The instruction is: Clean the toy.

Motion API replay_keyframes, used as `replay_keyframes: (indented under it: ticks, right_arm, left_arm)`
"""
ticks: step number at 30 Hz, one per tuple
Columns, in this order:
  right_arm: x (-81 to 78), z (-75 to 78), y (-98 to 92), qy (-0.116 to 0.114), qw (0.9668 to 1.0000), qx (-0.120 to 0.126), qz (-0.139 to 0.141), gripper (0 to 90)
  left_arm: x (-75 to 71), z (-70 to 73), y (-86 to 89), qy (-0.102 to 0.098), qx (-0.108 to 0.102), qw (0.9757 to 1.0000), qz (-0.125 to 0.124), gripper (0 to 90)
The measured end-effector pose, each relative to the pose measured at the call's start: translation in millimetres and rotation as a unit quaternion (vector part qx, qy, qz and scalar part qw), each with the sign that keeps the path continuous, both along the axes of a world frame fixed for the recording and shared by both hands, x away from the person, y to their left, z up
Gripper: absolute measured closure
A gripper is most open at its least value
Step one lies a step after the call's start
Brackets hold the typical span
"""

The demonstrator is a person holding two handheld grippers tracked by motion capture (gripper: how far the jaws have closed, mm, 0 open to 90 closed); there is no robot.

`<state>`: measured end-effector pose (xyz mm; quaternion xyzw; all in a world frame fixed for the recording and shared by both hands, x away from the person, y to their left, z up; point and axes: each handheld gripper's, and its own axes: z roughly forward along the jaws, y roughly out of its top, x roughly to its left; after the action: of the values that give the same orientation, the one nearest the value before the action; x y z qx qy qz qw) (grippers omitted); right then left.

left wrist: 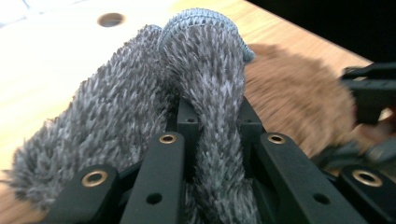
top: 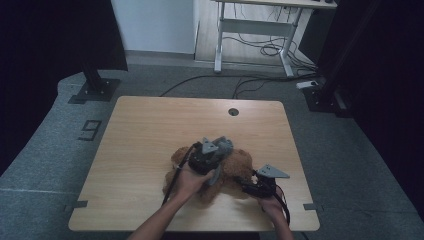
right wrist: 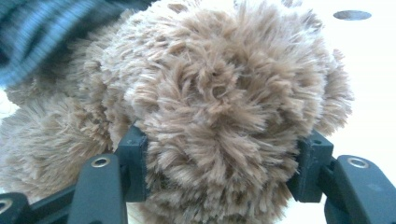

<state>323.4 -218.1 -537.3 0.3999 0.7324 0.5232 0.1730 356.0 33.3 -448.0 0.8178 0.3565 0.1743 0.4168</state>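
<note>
A brown plush bear [top: 236, 169] lies on the wooden table [top: 150, 130] near its front edge. A grey fuzzy garment [top: 225, 145] with a knitted rim rests over the bear's upper part. My left gripper [top: 216, 150] is on top of the bear, shut on a fold of that grey garment [left wrist: 205, 70], which passes between its jaws [left wrist: 212, 116]; brown fur [left wrist: 299, 107] lies behind. My right gripper [top: 248, 183] is at the bear's right side. Its jaws [right wrist: 224, 158] press on both sides of a rounded brown plush limb [right wrist: 224, 93].
A round cable hole [top: 233, 111] sits in the table's far side, with bare wood to the left and beyond the bear. Behind the table are a white-legged desk [top: 260, 25], floor cables [top: 210, 80] and black stand bases [top: 95, 90].
</note>
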Motion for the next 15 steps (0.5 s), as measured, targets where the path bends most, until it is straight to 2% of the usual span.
replay_keyframes:
  ticks: [2,6,9,15]
  right_arm:
    - [-0.6,-0.3,-0.1,0.0,1.0,0.002,-0.001,37.7]
    - [-0.5,0.0,0.0,-0.001,1.0,0.001,0.001,37.6]
    - [-1.4,0.9,1.4,-0.003,1.0,-0.005,0.003,37.6]
    - [-0.9,0.2,0.5,-0.003,1.0,-0.001,0.005,37.6]
  left_arm:
    - [-1.5,4.4,20.8,-0.006,0.002,0.9999,0.014,77.5]
    - [-2.8,-2.1,53.4,0.013,-0.03,0.9988,0.035,77.4]
    - [-5.6,-9.1,65.9,0.015,-0.042,0.9982,0.04,77.5]
    - [-2.5,-12.0,87.1,0.022,-0.056,0.9964,0.06,77.2]
